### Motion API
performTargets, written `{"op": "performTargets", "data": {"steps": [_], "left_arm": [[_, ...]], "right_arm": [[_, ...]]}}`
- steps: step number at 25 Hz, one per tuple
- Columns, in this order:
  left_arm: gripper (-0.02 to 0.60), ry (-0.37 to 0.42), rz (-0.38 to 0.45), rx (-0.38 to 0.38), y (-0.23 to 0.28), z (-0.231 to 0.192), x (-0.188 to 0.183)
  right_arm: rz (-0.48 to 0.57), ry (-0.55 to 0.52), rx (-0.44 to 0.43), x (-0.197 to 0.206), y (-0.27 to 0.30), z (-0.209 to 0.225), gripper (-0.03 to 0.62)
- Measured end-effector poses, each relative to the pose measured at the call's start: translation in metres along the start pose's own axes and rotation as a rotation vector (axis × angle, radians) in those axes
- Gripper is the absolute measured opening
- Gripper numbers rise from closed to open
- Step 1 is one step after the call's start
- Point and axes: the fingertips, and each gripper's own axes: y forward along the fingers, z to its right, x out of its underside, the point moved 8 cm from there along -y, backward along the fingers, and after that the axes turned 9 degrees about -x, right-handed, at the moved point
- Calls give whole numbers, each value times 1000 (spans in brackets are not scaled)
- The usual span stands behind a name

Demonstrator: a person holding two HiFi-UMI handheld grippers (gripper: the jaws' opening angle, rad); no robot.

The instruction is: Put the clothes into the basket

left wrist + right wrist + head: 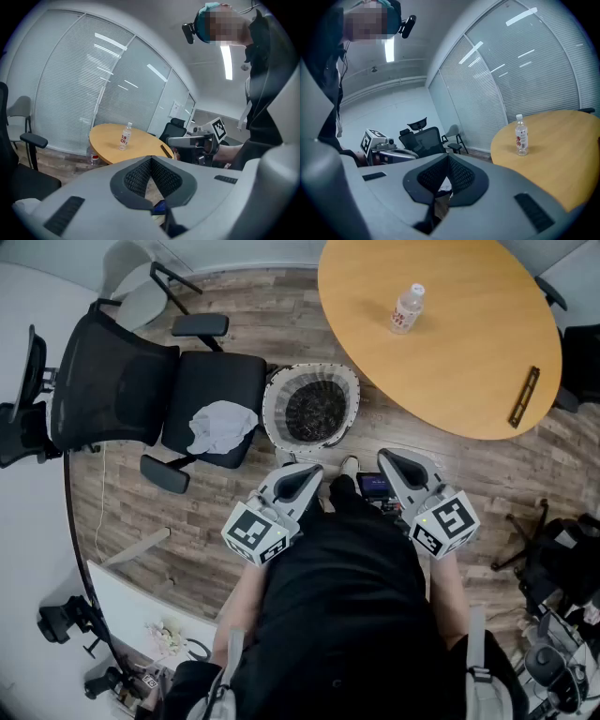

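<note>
A pale grey garment (223, 425) lies crumpled on the seat of a black office chair (211, 395). To its right on the floor stands a round white-rimmed basket (272, 404) with a dark inside. My left gripper (312, 470) and right gripper (386, 457) are held close to my body, just short of the basket, both pointing forward. In the left gripper view the left gripper (151, 160) has its jaws together with nothing between them. In the right gripper view the right gripper (447, 158) is the same. Neither touches the garment or the basket.
A round wooden table (469, 343) at the right carries a plastic bottle (407, 308) and a black strip (524, 397). A second chair (141, 287) stands behind the black one. Dark equipment (562, 559) sits on the floor at the right, and a white board (141, 610) at the lower left.
</note>
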Motion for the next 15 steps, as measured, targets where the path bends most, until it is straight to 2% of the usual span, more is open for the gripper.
{"op": "performTargets", "data": {"steps": [10,15], "left_arm": [[11,-4,2,-12,-3,-1,2],[11,-21,-28,-31,-7,-6,10]], "right_arm": [[2,35,-42,-1,11,0,17],[-14,52,-65,3,20,0,17]]}}
